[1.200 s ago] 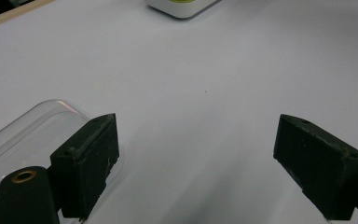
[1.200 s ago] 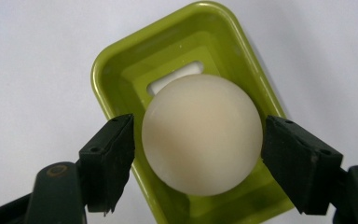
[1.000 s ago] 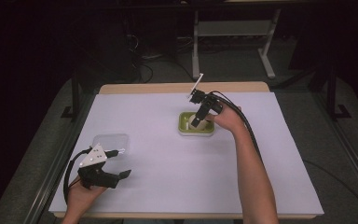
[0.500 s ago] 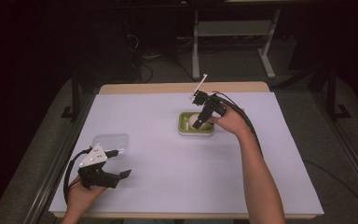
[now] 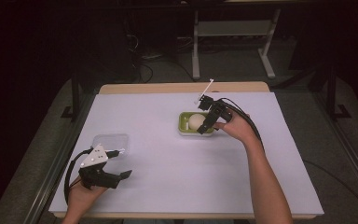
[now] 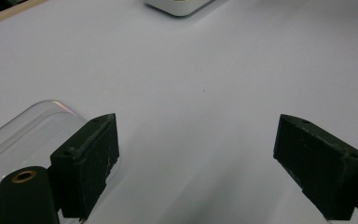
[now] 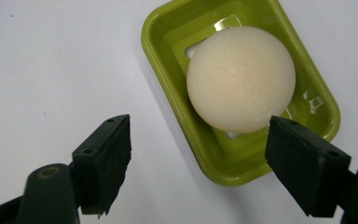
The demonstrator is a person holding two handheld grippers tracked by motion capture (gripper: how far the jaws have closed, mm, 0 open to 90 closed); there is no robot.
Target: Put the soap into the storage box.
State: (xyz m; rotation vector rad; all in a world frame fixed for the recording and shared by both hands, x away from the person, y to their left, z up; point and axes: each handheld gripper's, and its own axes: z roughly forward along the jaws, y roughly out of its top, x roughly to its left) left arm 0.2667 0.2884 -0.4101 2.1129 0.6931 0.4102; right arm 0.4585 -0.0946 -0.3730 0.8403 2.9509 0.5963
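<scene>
A round cream soap (image 7: pixel 240 78) lies in a green dish (image 7: pixel 168 70) near the middle of the table, a little to the back (image 5: pixel 183 125). My right gripper (image 5: pixel 208 122) hovers over the dish's right end, open; in the right gripper view (image 7: pixel 198 168) one jaw stands over the white cover beside the dish and the other over the dish's rim. A clear plastic lid (image 5: pixel 111 141) lies flat at the front left. My left gripper (image 5: pixel 120 164) rests open near the front edge, just in front of that lid (image 6: pixel 23 135), with nothing between its jaws (image 6: pixel 196 172).
A white cover (image 5: pixel 168 177) spreads over the wooden table. Dark floor, cables and a white stand (image 5: pixel 233 32) lie beyond the far edge. The dish's corner shows at the top of the left gripper view (image 6: pixel 179 5).
My right gripper has shifted slightly toward the right end of the dish and dropped a little. The left gripper has stayed put.
</scene>
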